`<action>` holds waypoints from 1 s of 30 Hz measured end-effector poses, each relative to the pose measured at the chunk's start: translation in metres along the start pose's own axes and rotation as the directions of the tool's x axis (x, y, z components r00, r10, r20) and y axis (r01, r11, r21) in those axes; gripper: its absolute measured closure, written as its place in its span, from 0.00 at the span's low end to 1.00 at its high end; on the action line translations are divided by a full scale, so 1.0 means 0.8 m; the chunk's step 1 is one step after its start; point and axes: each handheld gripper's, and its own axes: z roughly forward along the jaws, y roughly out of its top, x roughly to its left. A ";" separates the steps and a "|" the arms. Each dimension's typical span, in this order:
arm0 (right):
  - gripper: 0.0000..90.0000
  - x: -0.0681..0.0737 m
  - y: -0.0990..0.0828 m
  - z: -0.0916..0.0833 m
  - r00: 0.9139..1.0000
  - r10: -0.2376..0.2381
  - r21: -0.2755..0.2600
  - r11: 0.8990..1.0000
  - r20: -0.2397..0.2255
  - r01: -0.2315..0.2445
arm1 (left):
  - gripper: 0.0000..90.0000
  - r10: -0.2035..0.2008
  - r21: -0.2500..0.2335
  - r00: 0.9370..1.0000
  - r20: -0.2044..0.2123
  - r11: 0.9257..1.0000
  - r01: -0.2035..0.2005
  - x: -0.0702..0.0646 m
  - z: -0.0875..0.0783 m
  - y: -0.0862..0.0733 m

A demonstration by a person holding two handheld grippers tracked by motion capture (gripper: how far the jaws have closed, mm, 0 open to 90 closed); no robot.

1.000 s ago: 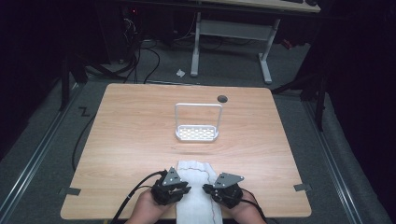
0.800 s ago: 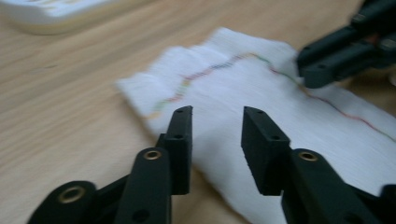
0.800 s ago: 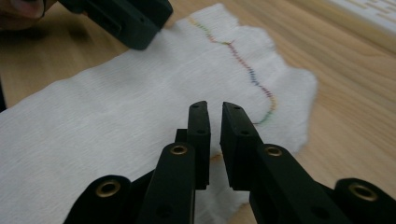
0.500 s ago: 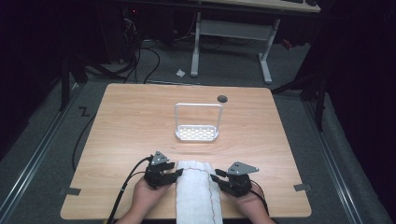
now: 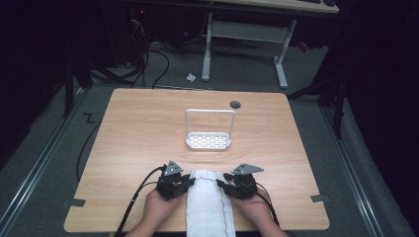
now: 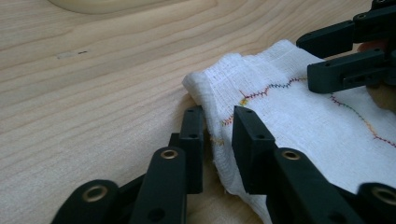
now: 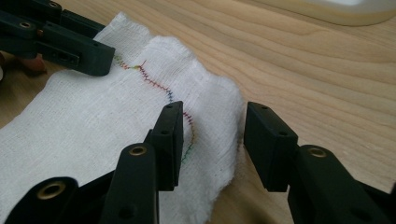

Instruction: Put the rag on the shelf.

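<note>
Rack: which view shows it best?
The high view: the whole white rack stands mid-table, its handle upright over a perforated base. The left gripper view catches a blurred sliver of its base at the top edge, and the right gripper view likewise.

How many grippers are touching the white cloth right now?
2. The left gripper sits at the cloth's left edge, jaws straddling it; the right gripper is at its right edge, jaws apart around that edge.

Text: nothing is showing that can be read.
Labels, brands, numbers: none are appearing on the table [image 5: 148,128], cloth [image 5: 207,202] or rack [image 5: 209,141].
</note>
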 end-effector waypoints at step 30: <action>0.91 0.015 0.013 -0.031 0.993 -0.104 -0.173 0.978 0.059 0.113 | 0.95 0.016 -0.210 0.998 -0.060 0.977 -0.028 -0.026 -0.025 0.020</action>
